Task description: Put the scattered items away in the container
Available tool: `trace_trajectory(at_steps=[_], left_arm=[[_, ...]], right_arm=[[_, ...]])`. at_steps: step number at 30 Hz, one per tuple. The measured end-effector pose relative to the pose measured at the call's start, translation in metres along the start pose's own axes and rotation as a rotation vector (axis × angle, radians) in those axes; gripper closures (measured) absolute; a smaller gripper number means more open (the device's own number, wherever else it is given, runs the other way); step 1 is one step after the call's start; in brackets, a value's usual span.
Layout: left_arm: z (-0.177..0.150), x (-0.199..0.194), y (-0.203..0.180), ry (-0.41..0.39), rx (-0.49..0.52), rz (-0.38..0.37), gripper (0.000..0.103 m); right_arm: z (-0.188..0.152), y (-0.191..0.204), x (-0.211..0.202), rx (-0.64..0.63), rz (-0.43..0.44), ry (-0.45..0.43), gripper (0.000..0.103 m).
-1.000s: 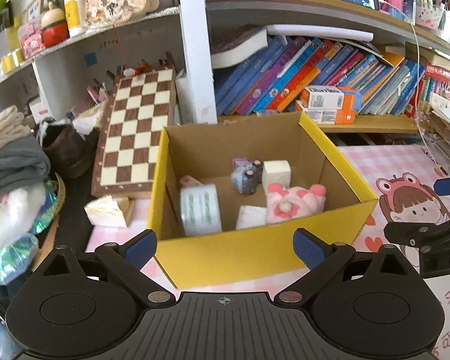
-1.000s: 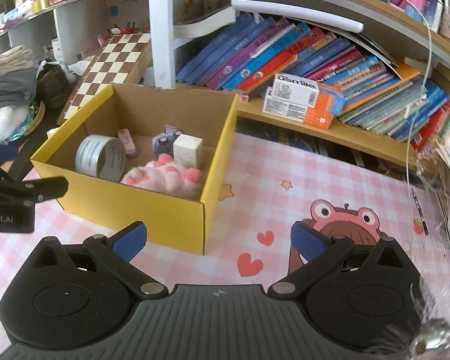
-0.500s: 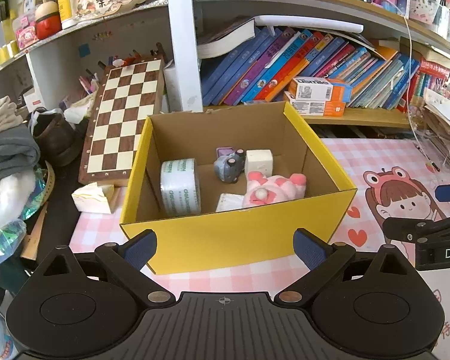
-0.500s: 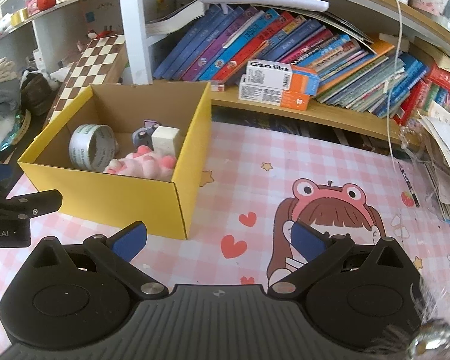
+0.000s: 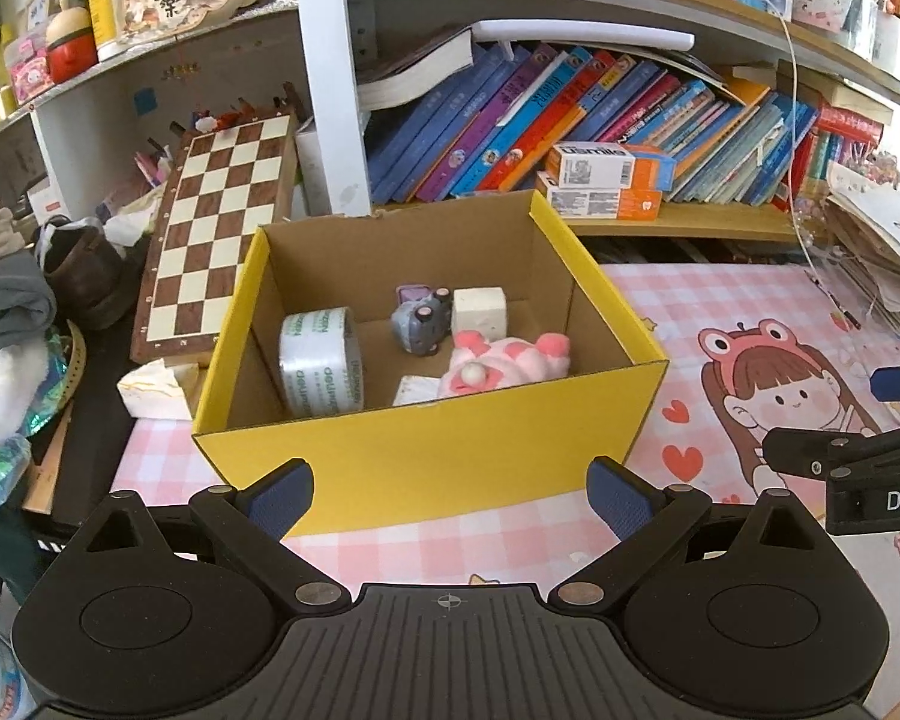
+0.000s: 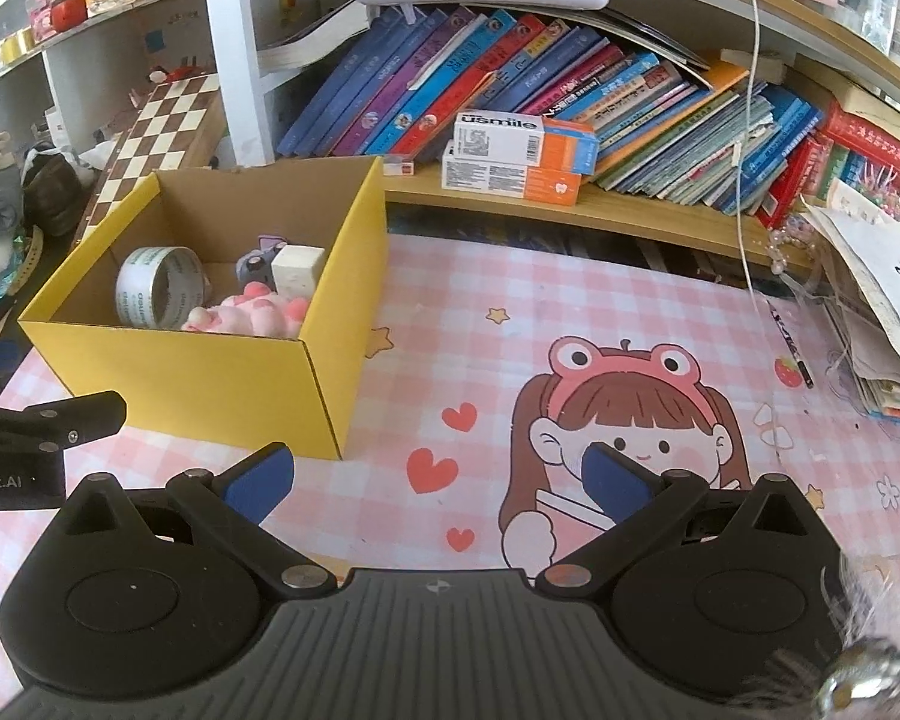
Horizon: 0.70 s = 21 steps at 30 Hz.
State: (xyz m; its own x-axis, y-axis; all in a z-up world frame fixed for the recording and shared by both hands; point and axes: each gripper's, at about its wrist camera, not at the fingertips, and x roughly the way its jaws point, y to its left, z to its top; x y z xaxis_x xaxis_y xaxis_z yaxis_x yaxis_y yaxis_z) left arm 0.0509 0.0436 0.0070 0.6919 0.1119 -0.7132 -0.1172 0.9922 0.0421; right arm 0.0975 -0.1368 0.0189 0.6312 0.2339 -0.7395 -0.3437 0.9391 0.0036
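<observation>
**Holding position: items inside the container, both tongs empty**

Sitting on the pink checked mat point(image 6: 450, 312) that covers the worktop, the yellow cardboard box point(image 5: 438, 462) stands upright with its top open. Inside it:

- a roll of clear tape point(image 5: 321, 360) stands on edge against the left wall;
- a small grey toy car point(image 5: 417, 324) lies near the back, just beside a white cube point(image 5: 480, 312);
- a pink plush toy point(image 5: 504, 360) rests toward the front right, touching a flat white item point(image 5: 414, 390) partly hidden by the front wall.

The left tongs point(image 5: 450, 489) are spread wide and grip nothing; they hover in front of the box's front wall. The right tongs point(image 6: 435, 477) are likewise wide and empty, held over the mat to the right of the box, above the printed cartoon girl point(image 6: 624, 414).

A chessboard point(image 5: 216, 240) leans behind the box at the left. A shelf of slanted books point(image 6: 510, 84) runs along the back, with two stacked white-and-orange cartons point(image 6: 519, 159) in front of them.
</observation>
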Motion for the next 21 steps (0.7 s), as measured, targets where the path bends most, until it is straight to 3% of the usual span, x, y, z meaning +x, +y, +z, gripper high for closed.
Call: trace_trajectory(at_steps=[21], left_arm=[[-0.0032, 0.0027, -0.0078, 0.031, -0.007, -0.012, 0.0]], right_arm=[[-0.0028, -0.0052, 0.0008, 0.015, -0.012, 0.002, 0.0]])
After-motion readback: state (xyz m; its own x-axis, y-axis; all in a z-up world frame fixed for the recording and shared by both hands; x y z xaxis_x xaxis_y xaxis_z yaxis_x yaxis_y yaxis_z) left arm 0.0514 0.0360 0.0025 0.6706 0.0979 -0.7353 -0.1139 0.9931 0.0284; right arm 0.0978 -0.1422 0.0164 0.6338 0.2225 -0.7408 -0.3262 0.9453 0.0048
